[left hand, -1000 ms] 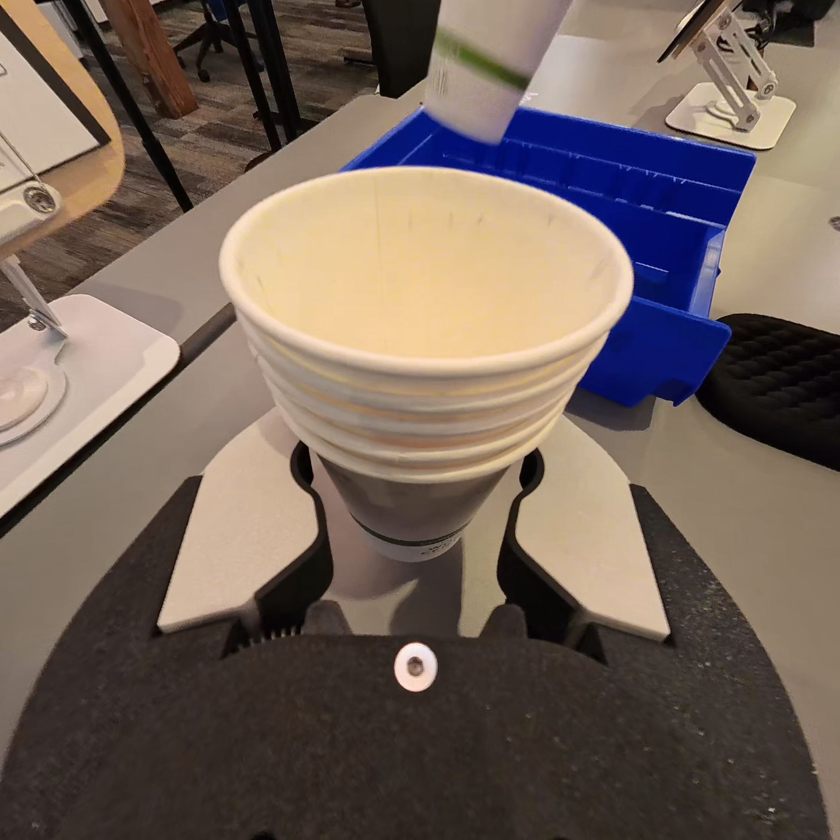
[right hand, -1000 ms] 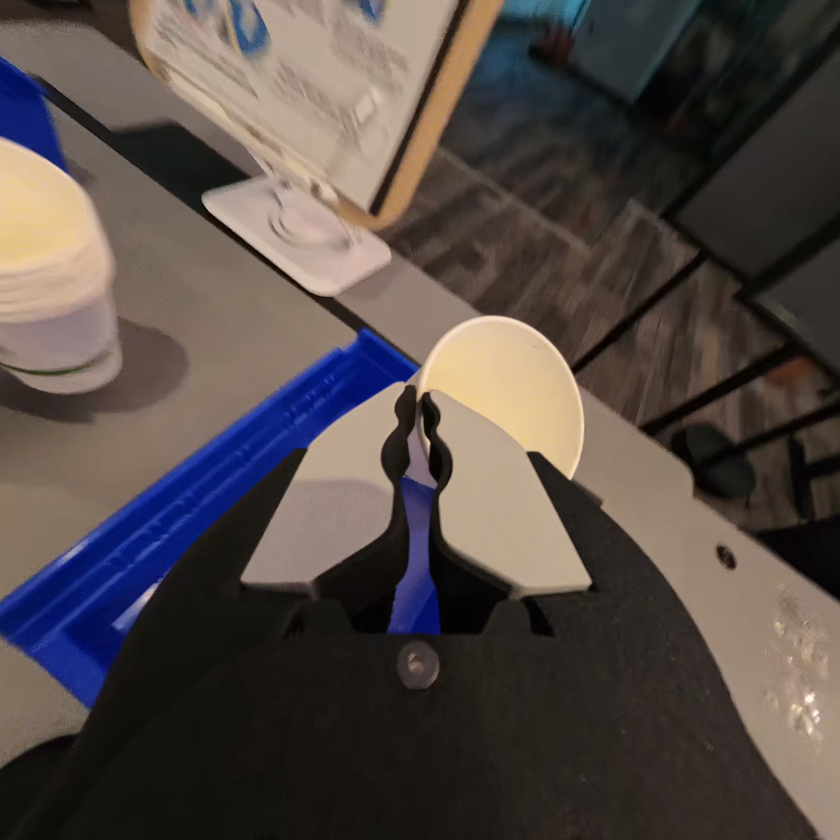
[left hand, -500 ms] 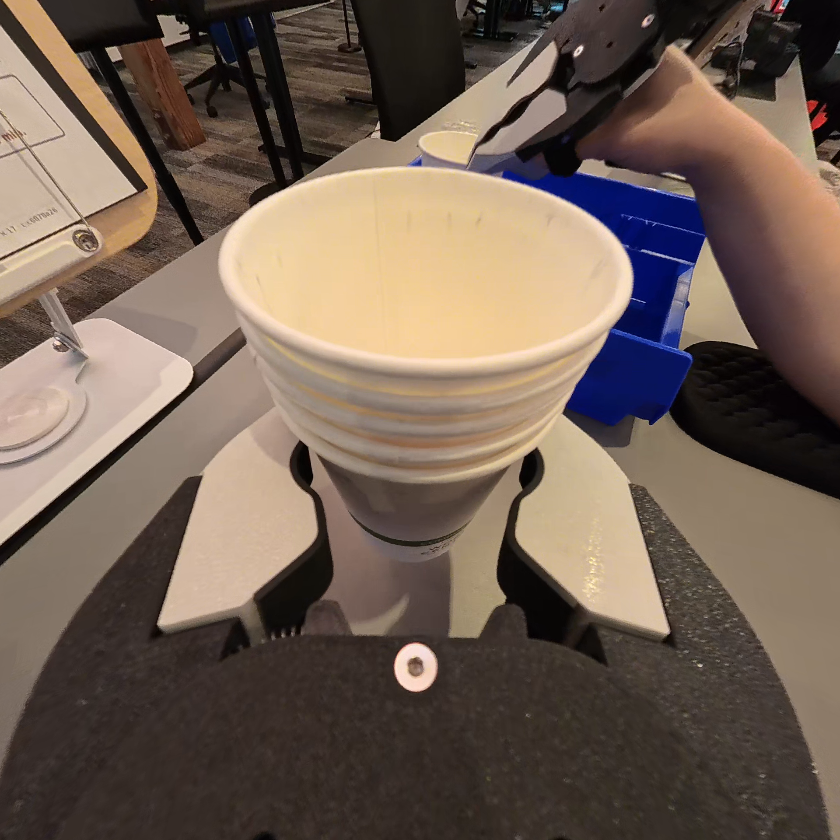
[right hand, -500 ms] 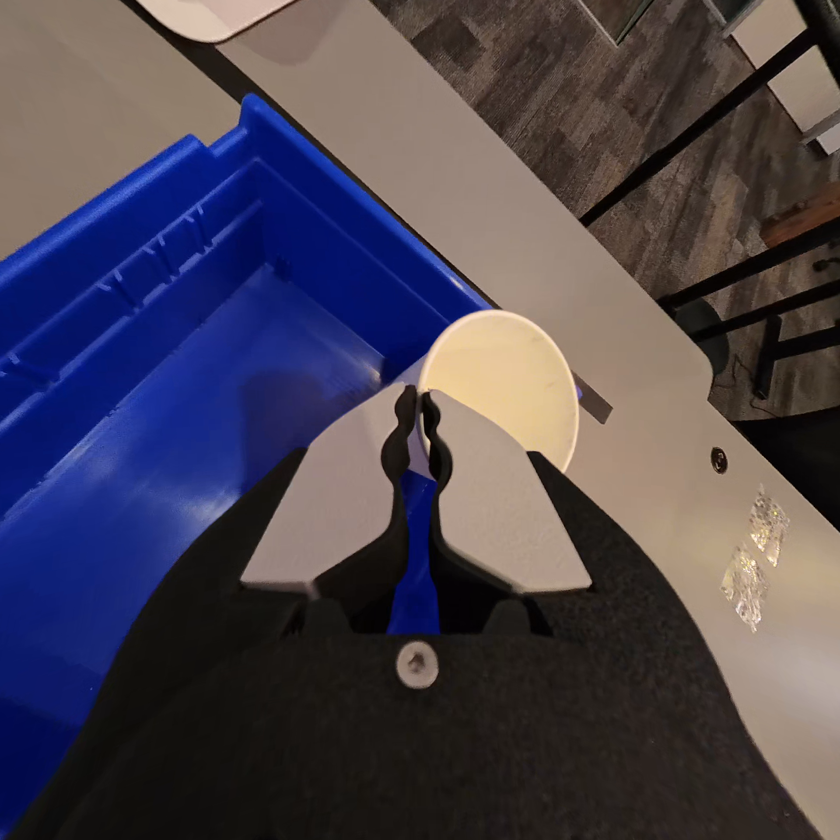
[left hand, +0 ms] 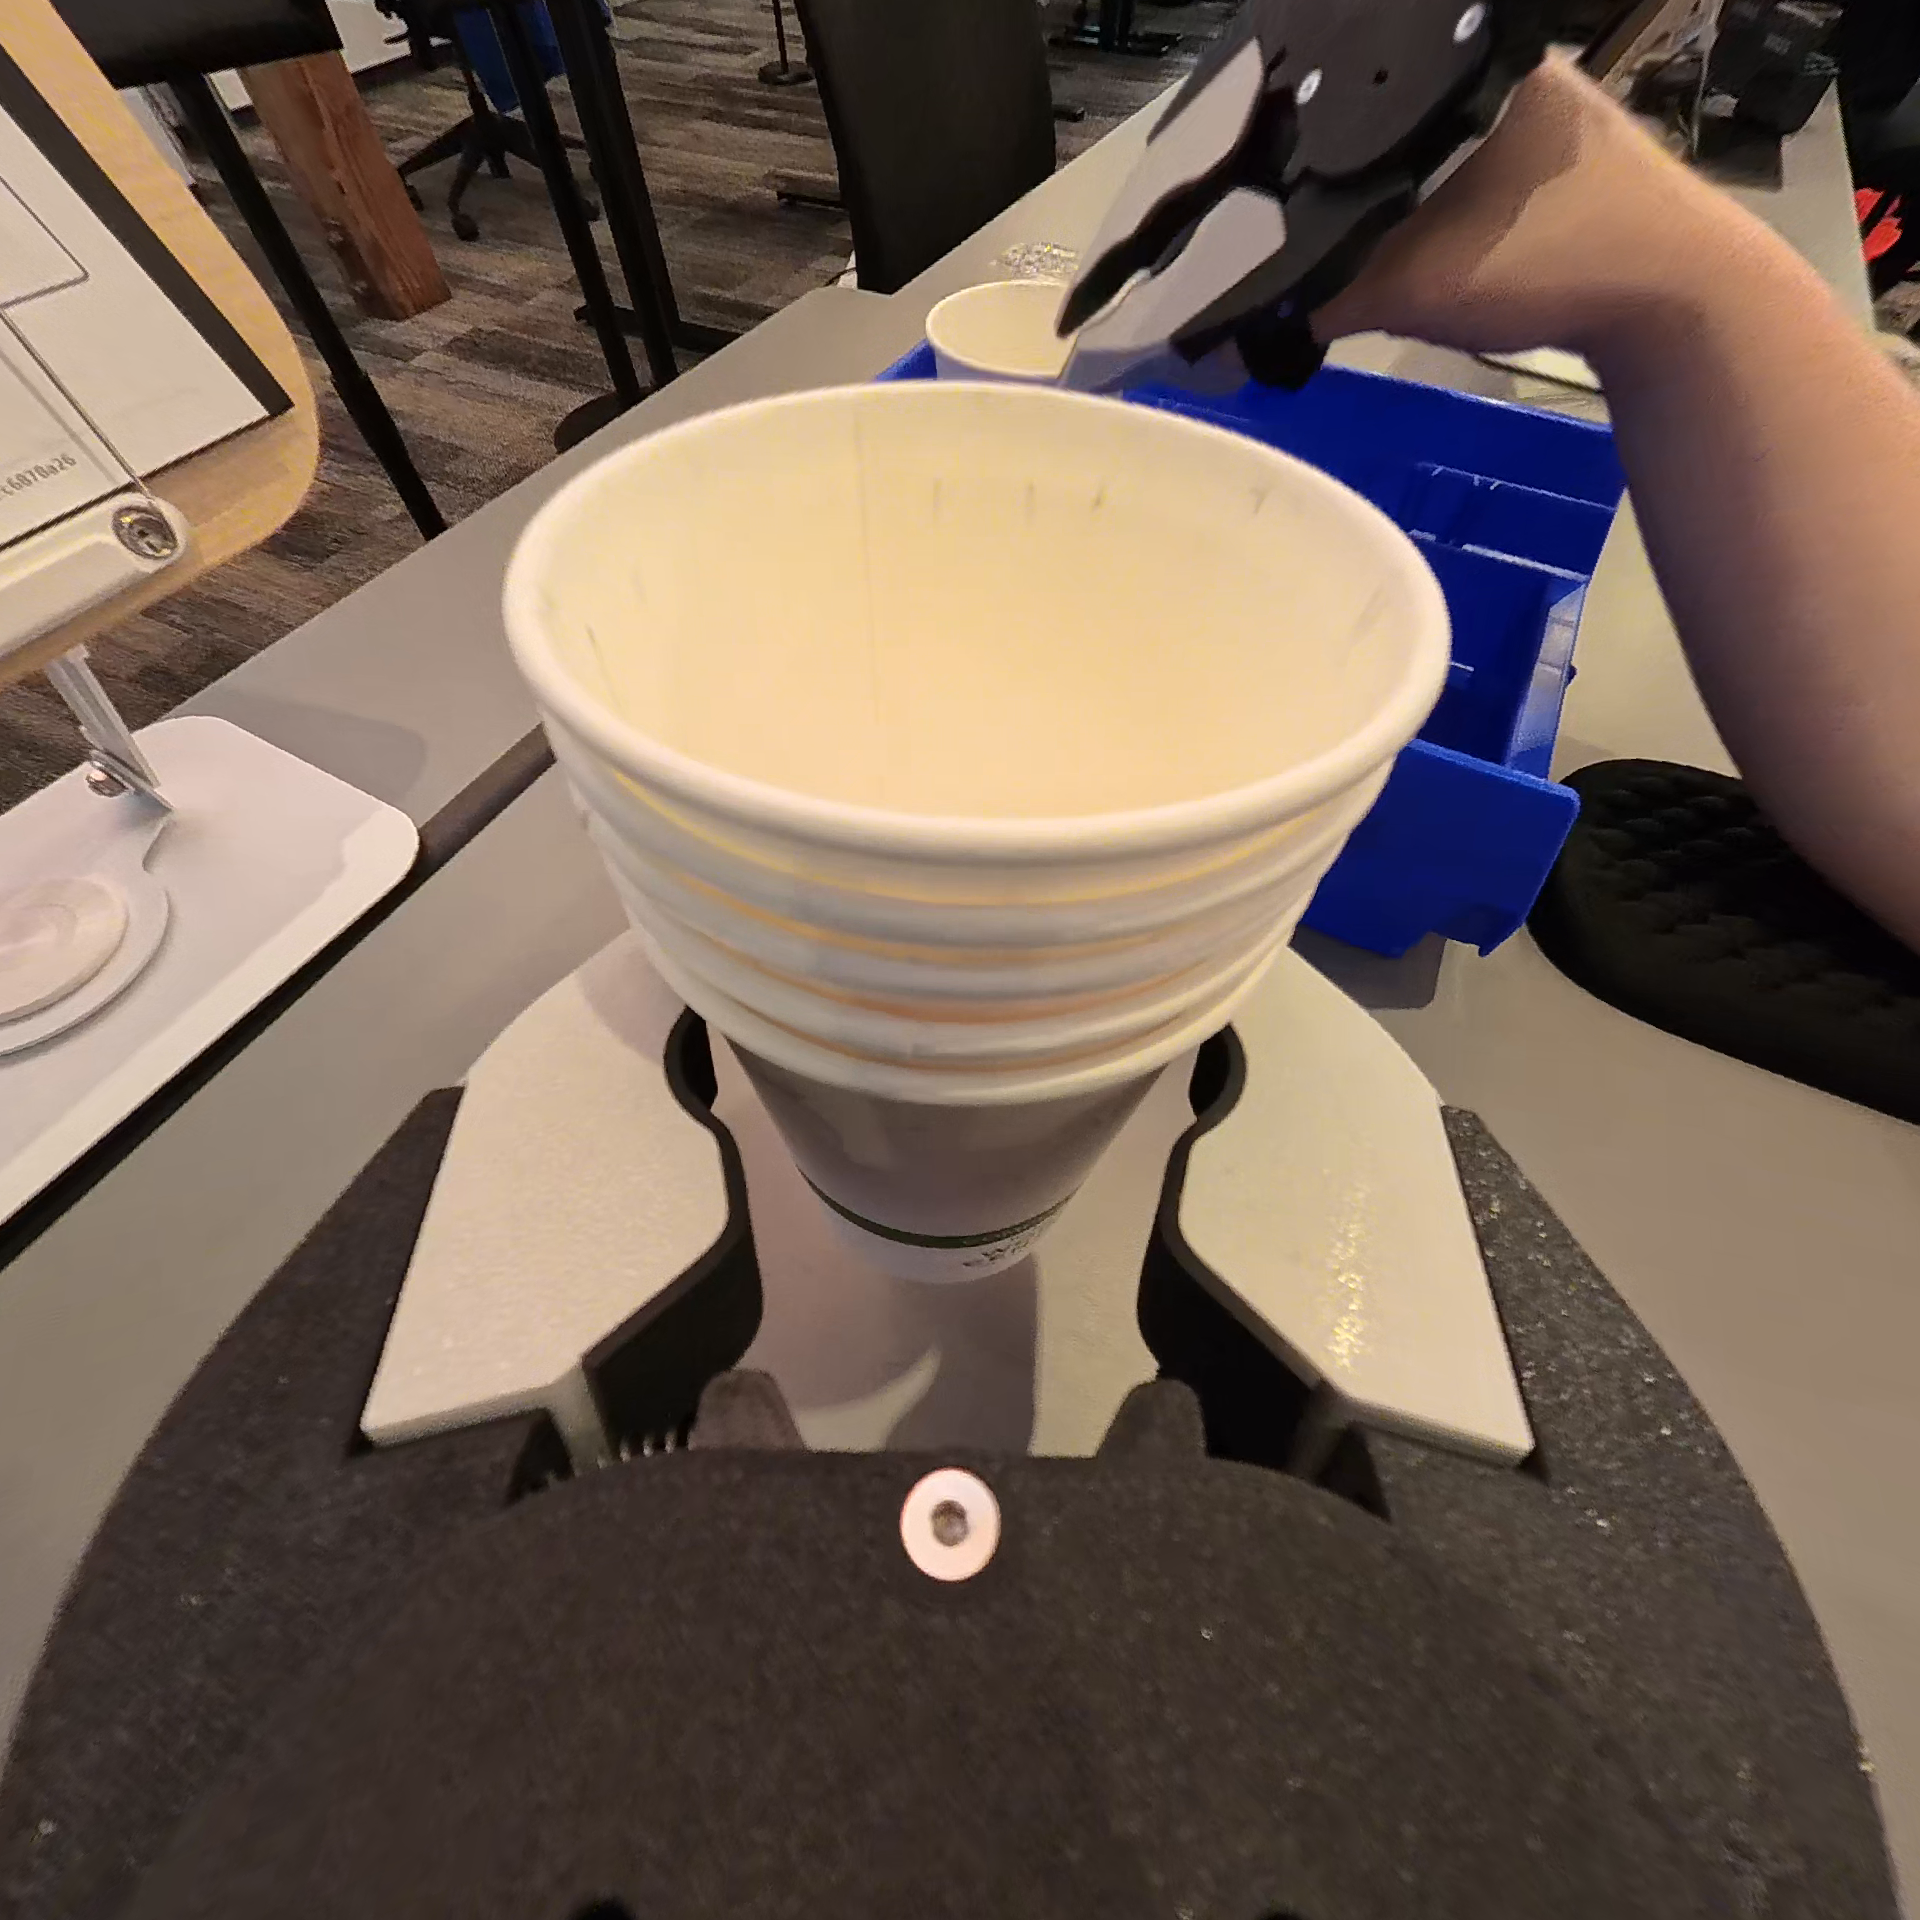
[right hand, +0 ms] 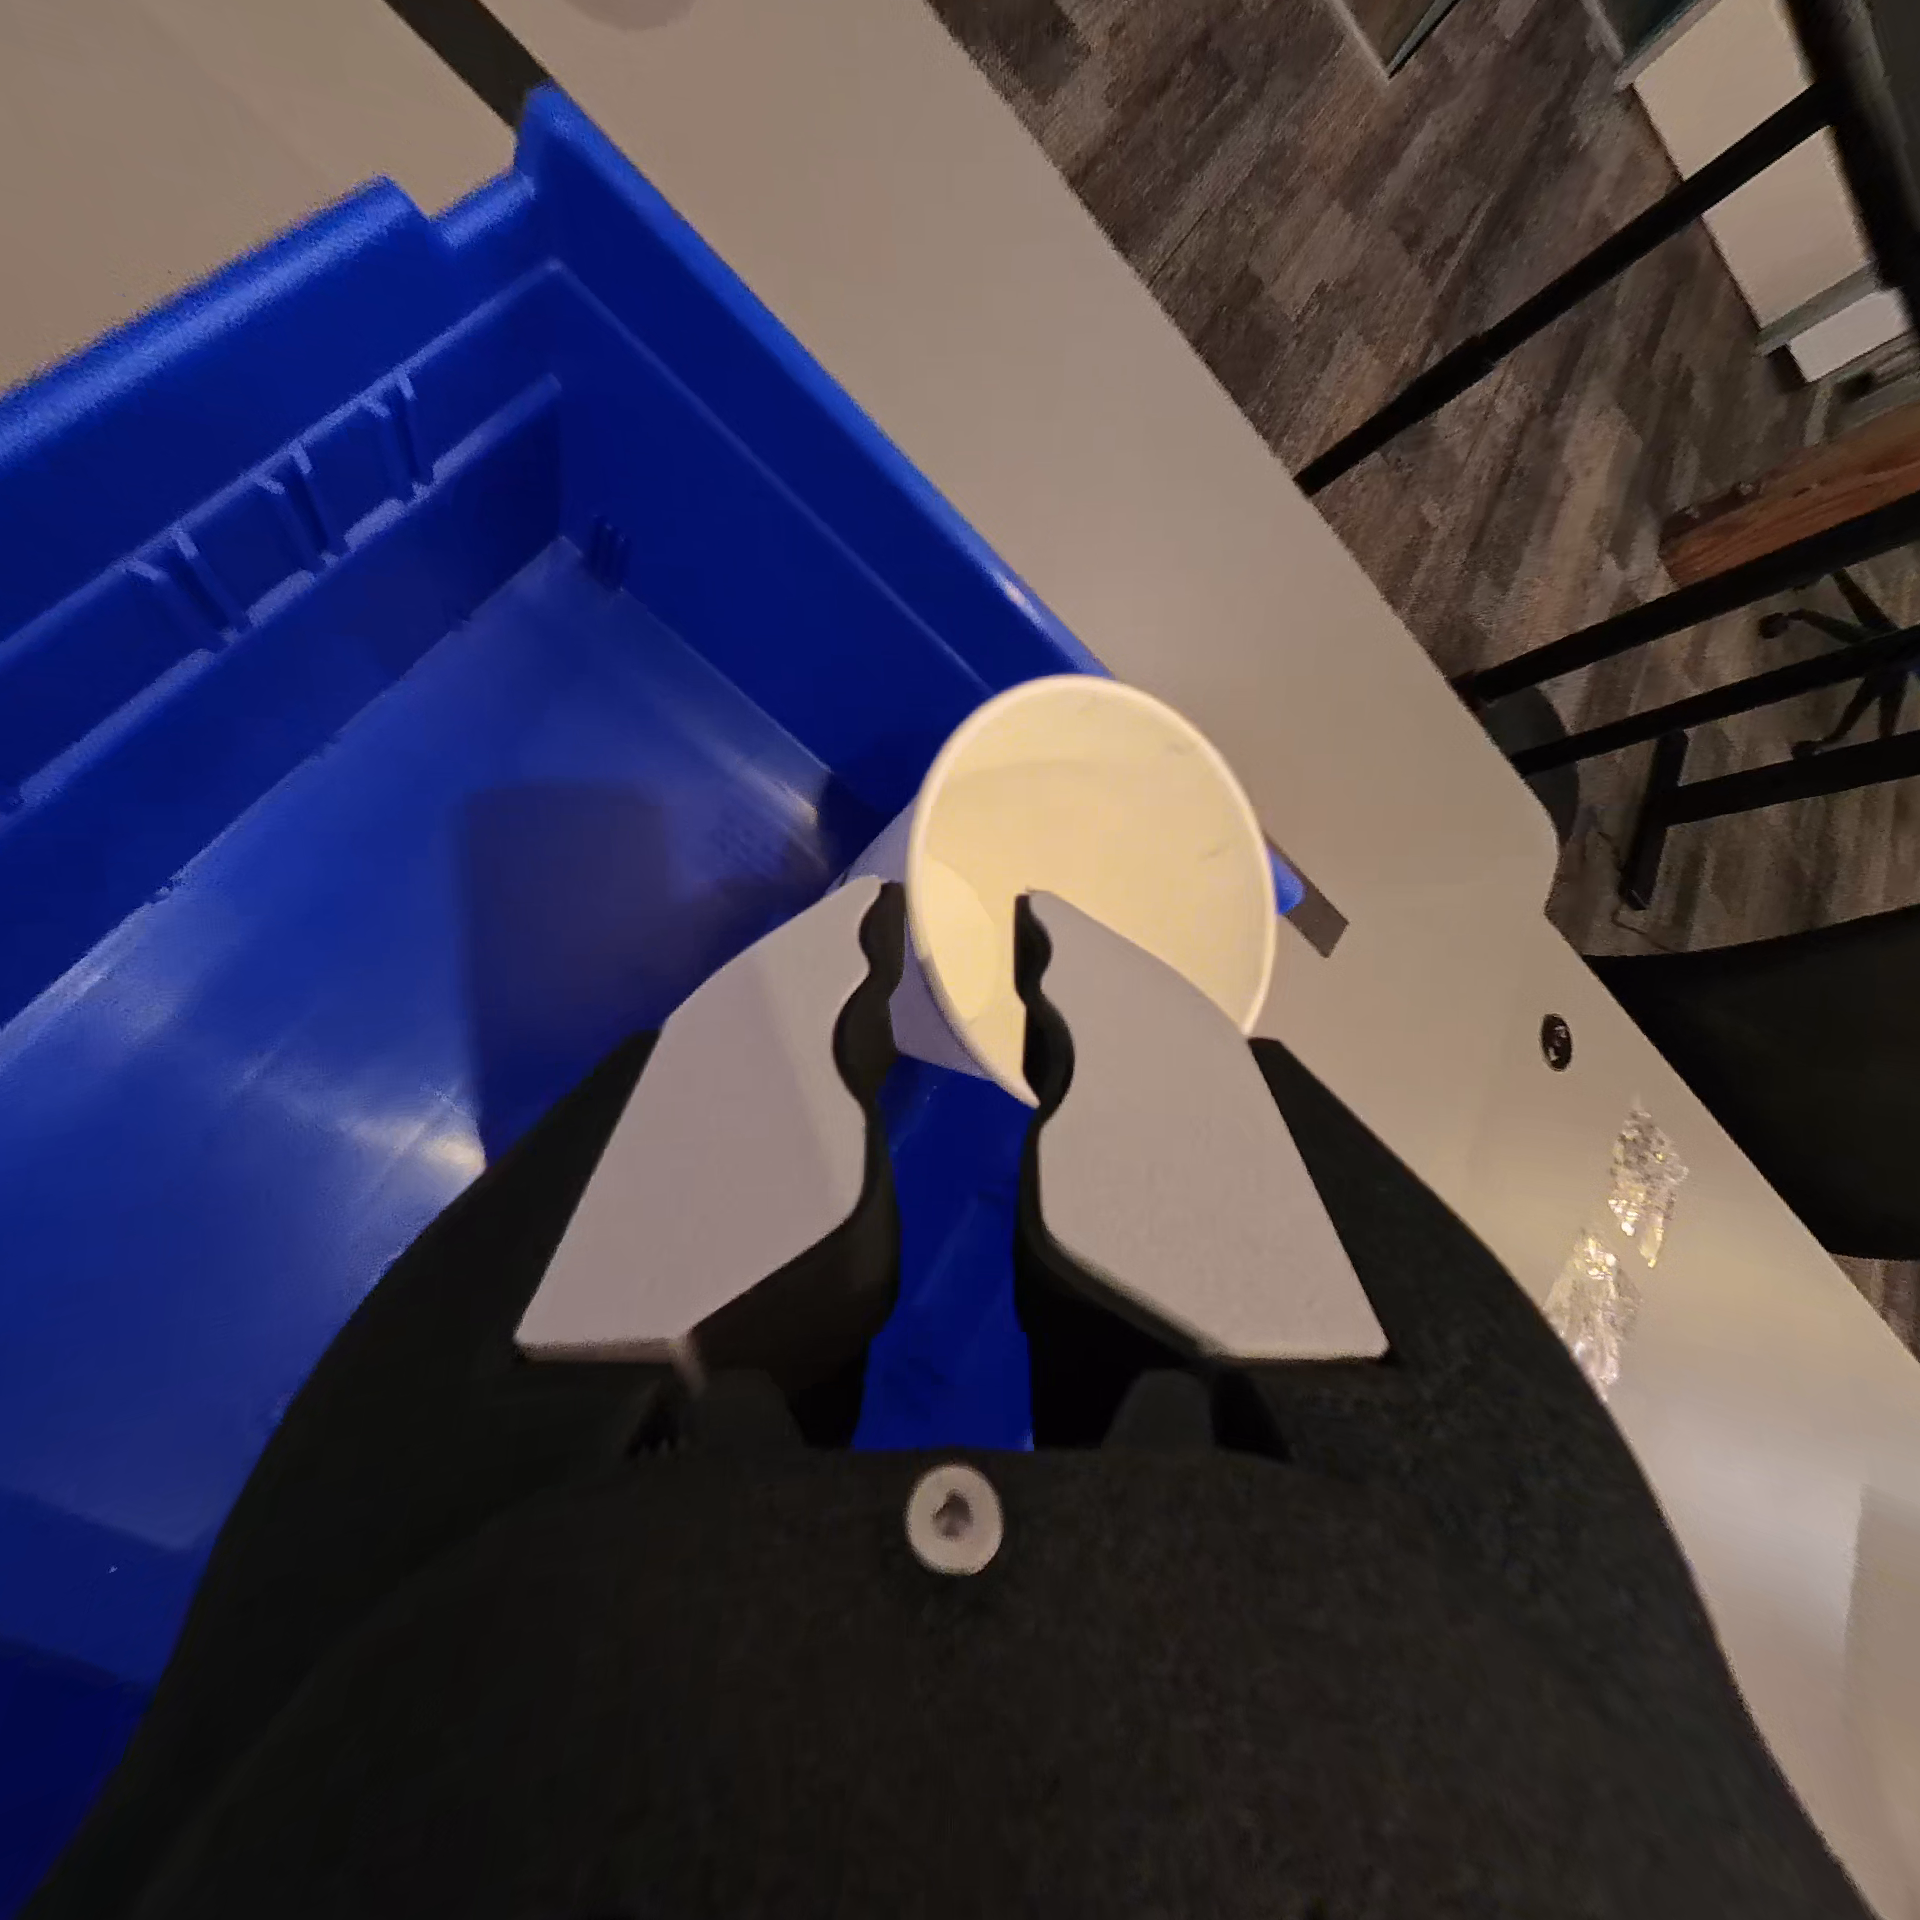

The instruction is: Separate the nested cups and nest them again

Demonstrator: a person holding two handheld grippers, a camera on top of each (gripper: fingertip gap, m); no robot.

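Single cup (right hand: 1091, 862) in bin (right hand: 364, 831) (behind stack (left hand: 966, 748)).

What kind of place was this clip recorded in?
Probably an open office or lab workspace. Grey desks stand on a carpet-tile floor, an office chair is in the background, and a stand-mounted board and a blue bin sit on the desk.

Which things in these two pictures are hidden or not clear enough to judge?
- Left wrist view: the stack of cups hides the table behind it; how many cups are nested is unclear.
- Left wrist view: the single cup is half covered by the right tongs.
- Right wrist view: the blue bin is cut by the picture edge; whether the cup rests on the bin floor is unclear.
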